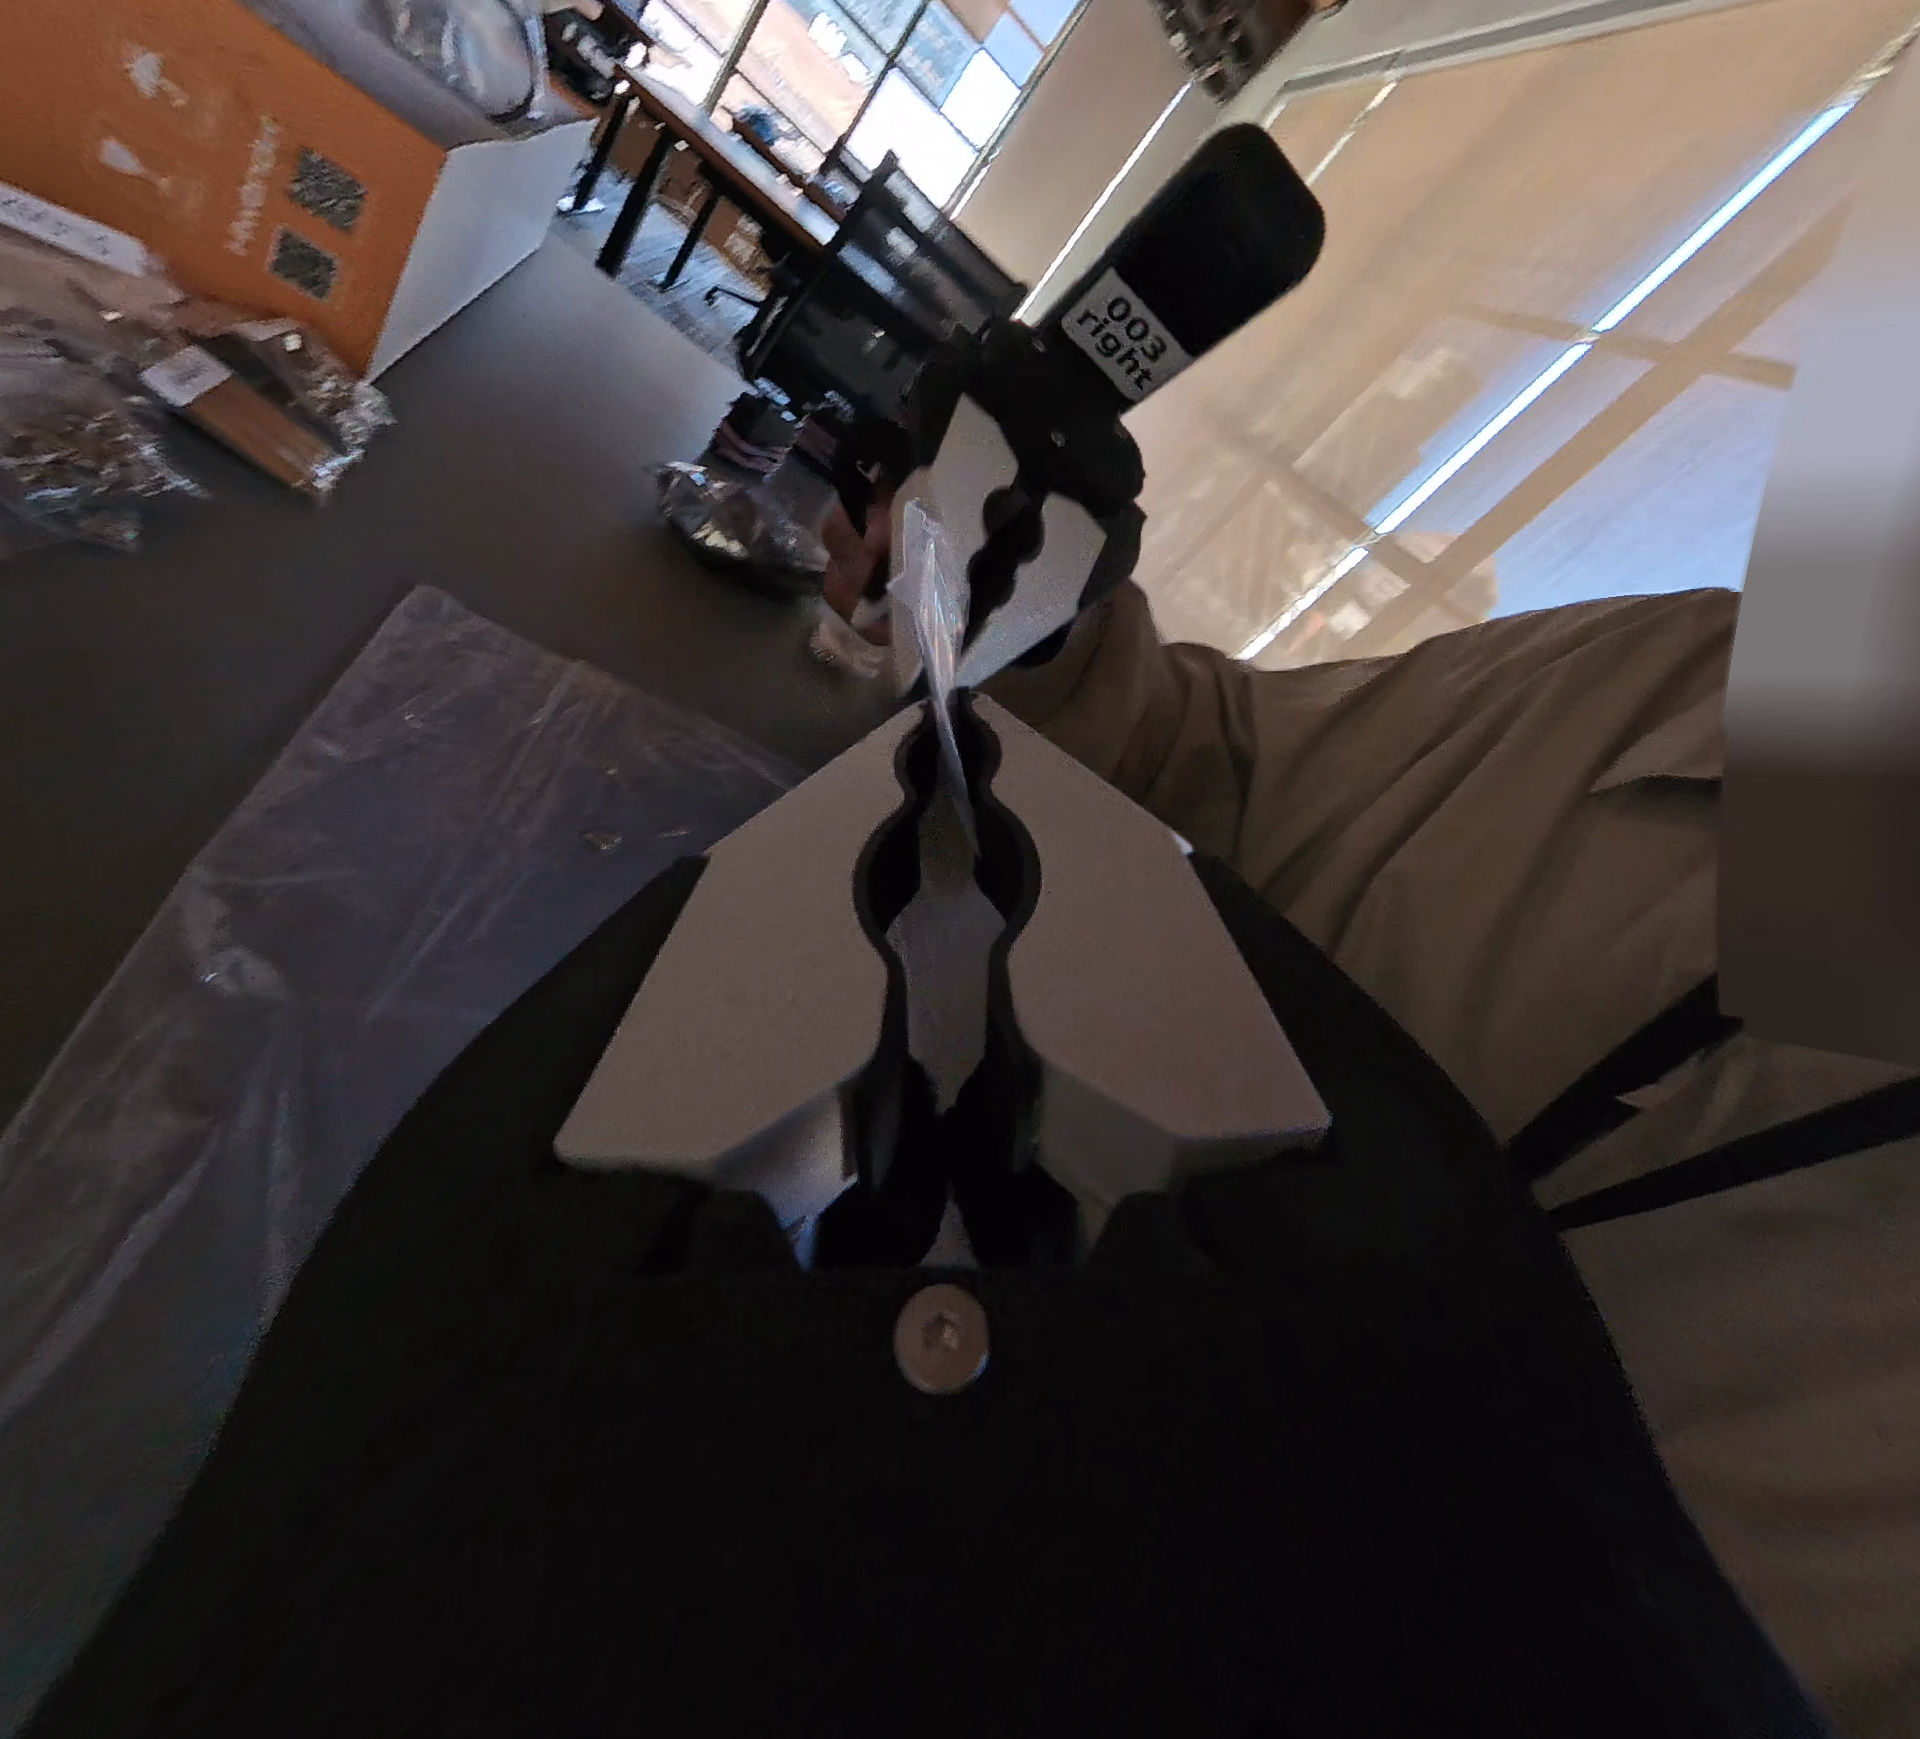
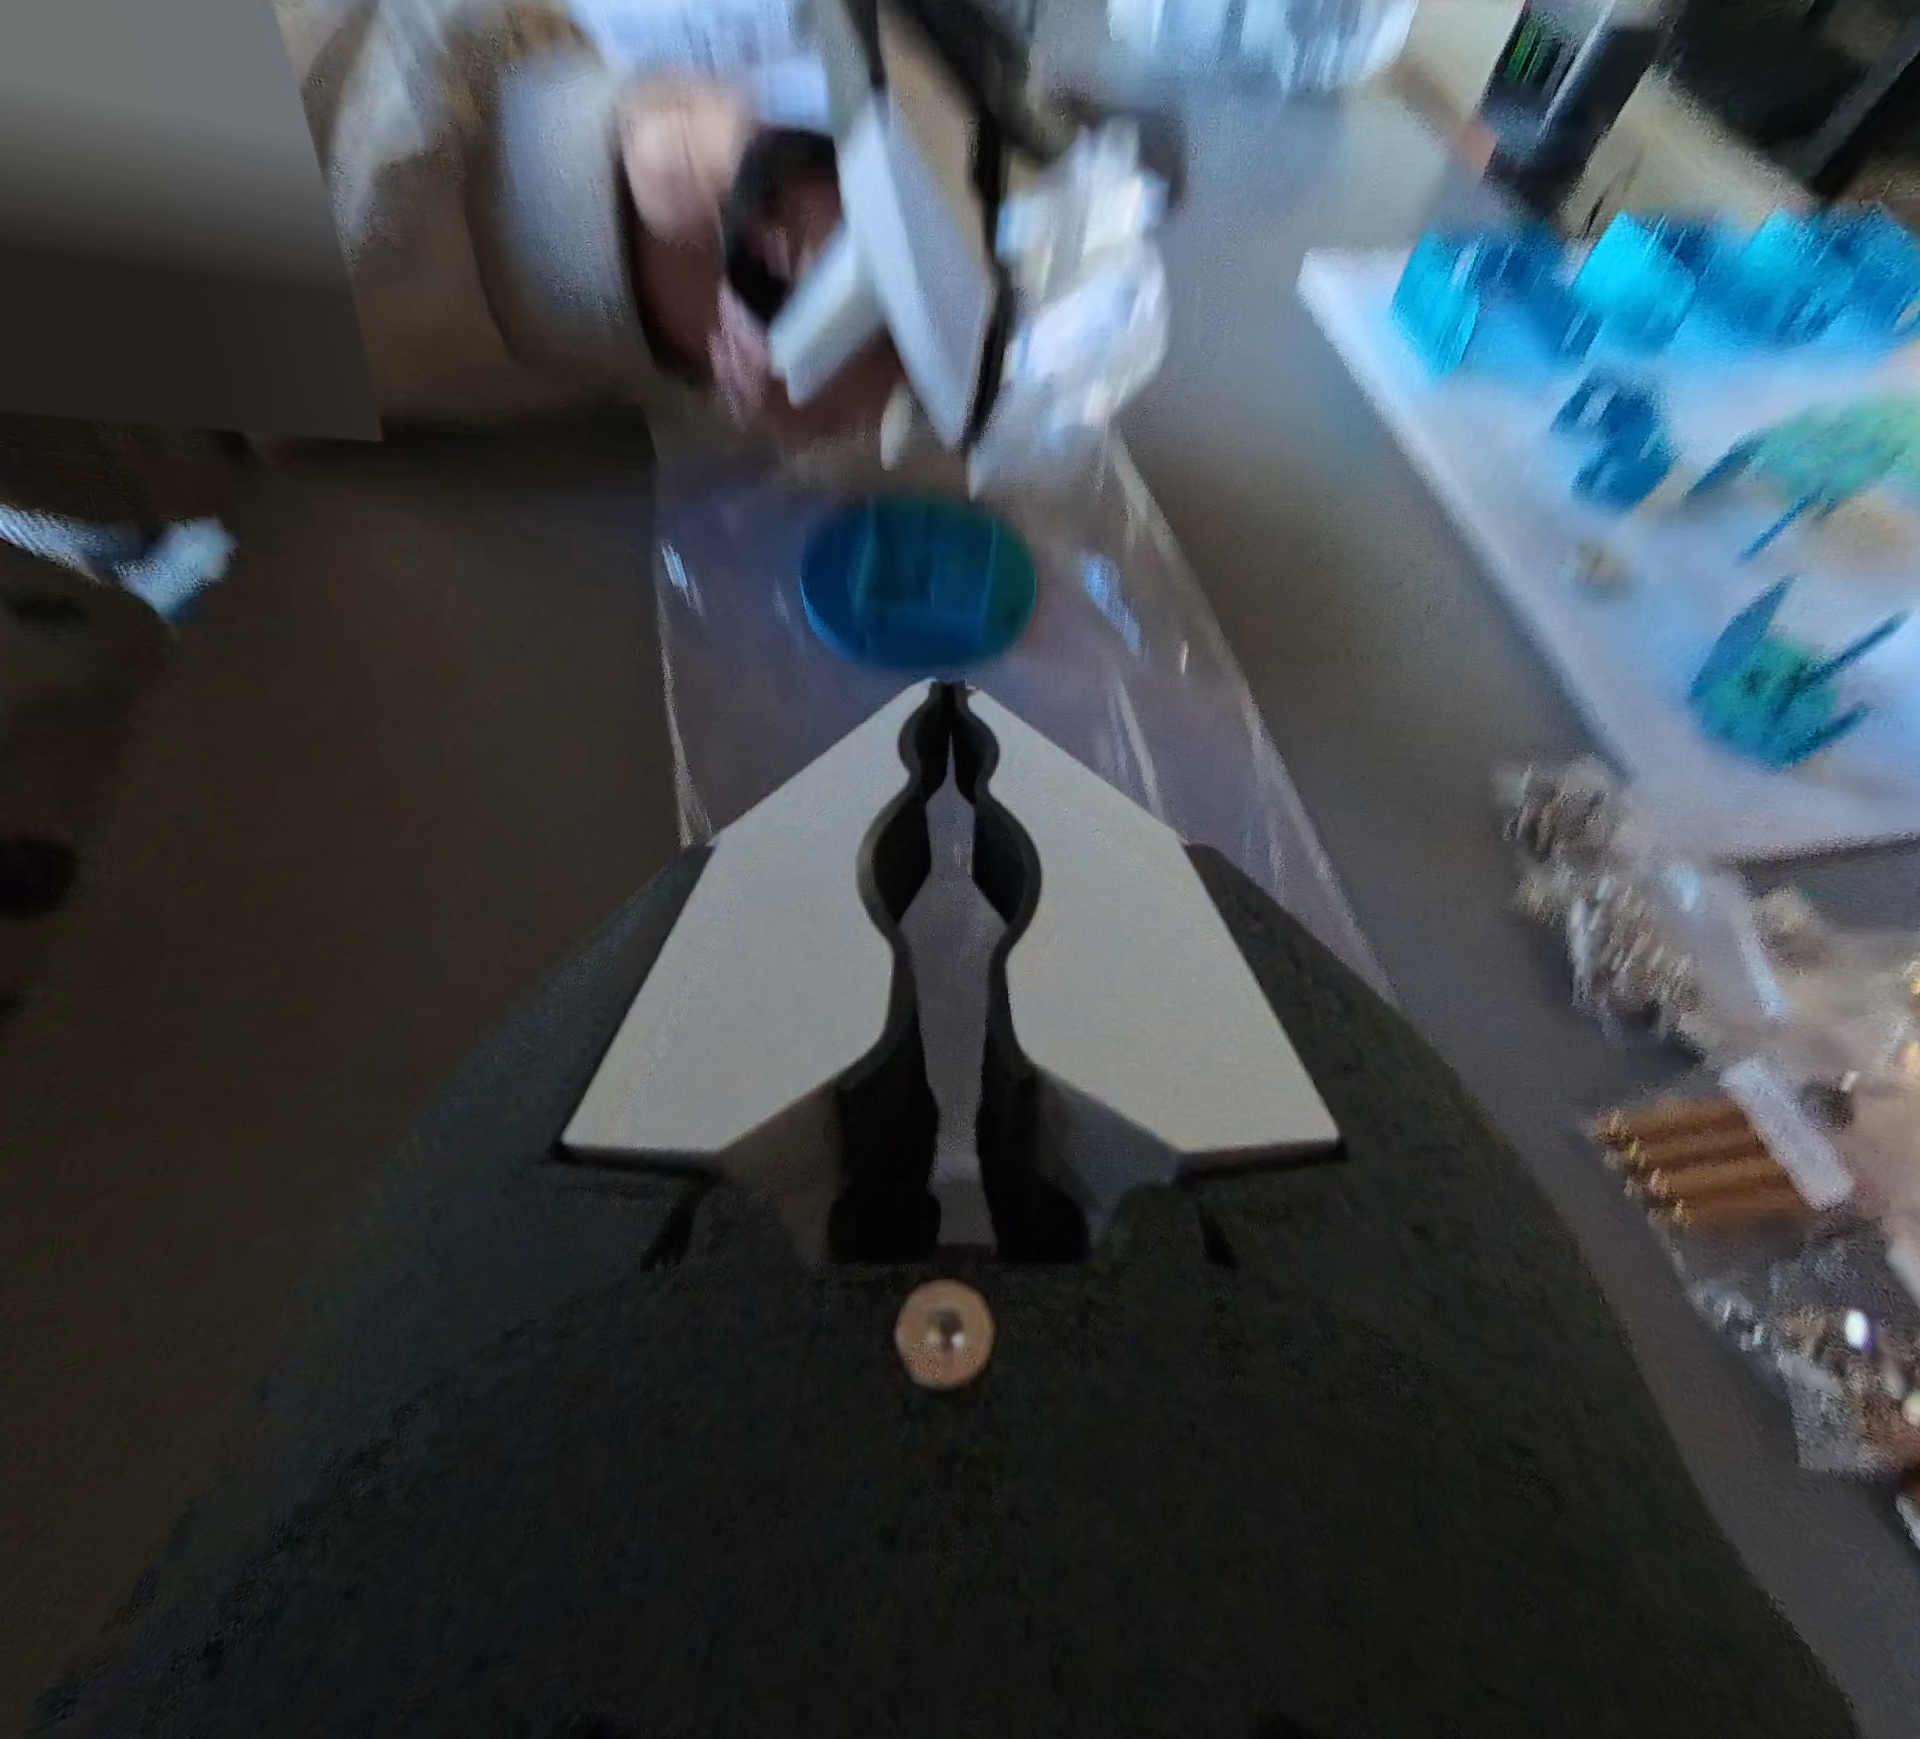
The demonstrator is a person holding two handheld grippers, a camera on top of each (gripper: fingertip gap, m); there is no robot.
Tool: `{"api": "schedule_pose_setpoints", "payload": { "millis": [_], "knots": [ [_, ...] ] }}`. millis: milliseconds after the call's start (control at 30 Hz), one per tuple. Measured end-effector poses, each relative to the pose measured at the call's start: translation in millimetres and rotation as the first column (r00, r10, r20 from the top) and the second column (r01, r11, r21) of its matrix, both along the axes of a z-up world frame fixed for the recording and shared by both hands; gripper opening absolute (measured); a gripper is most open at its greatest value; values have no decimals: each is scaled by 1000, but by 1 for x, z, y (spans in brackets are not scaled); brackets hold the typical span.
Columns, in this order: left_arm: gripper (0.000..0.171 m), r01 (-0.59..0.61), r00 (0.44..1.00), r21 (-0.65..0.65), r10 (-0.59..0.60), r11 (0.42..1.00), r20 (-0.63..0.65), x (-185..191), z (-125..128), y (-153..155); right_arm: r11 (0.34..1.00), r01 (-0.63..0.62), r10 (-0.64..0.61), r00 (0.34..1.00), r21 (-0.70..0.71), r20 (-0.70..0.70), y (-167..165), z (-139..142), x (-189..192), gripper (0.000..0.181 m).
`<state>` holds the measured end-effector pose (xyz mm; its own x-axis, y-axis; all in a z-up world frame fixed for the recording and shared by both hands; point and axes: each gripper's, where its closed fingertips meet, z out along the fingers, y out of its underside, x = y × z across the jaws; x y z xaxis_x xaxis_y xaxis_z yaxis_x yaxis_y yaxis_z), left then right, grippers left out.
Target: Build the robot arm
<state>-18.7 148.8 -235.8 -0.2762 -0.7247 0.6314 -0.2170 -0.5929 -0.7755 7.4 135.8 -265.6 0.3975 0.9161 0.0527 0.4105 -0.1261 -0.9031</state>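
My left gripper (image 1: 961, 715) is shut on a small clear plastic bag (image 1: 935, 609), seen edge-on as a thin pale strip running between its jaws. My right gripper (image 1: 961, 666) faces it tip to tip, held in a hand, and pinches the same bag from the far side. The right wrist view is blurred by motion. There my right gripper (image 2: 951, 697) is shut on the bag's near edge. A round blue disc (image 2: 920, 583) lies inside the bag (image 2: 1122, 609) just past the tips. My left gripper (image 2: 961, 442) meets the bag from the far side.
A large clear plastic sheet (image 1: 364, 858) lies on the dark table (image 1: 520, 442). An orange box (image 1: 208, 131) and bags of hardware (image 1: 62, 422) stand at the left. A white tray (image 2: 1382, 359) with blue parts, bags of screws (image 2: 1662, 962) and brass standoffs (image 2: 1694, 1159) lie at the right. A beige sleeve (image 1: 1403, 806) is close. The gap from one gripper's tips to the other's is roughly 5 cm. The round blue disc (image 2: 920, 583) is about equally far from each gripper, around 12 cm.
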Motion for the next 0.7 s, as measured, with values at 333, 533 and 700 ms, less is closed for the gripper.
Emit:
{"api": "schedule_pose_setpoints", "payload": {
  "millis": [333, 533, 700],
  "knots": [
    [1, 46, 994, -68, -39, 997, 98, -3, 15, -6, 998, -15, 17, 1000, -61, 18, 2, 23, -3, 0],
    [0, -19, 997, -74, 24, 997, 68, -6, 9, 10, 994, 14, 10, 976, -109, 219, 6, -48, 6, 11],
    [0, -29, 998, -75, 33, 997, 54, -6, 6, 12, 987, -16, 61, 958, -161, 281, 0, -65, -1, 14]
  ]
}}
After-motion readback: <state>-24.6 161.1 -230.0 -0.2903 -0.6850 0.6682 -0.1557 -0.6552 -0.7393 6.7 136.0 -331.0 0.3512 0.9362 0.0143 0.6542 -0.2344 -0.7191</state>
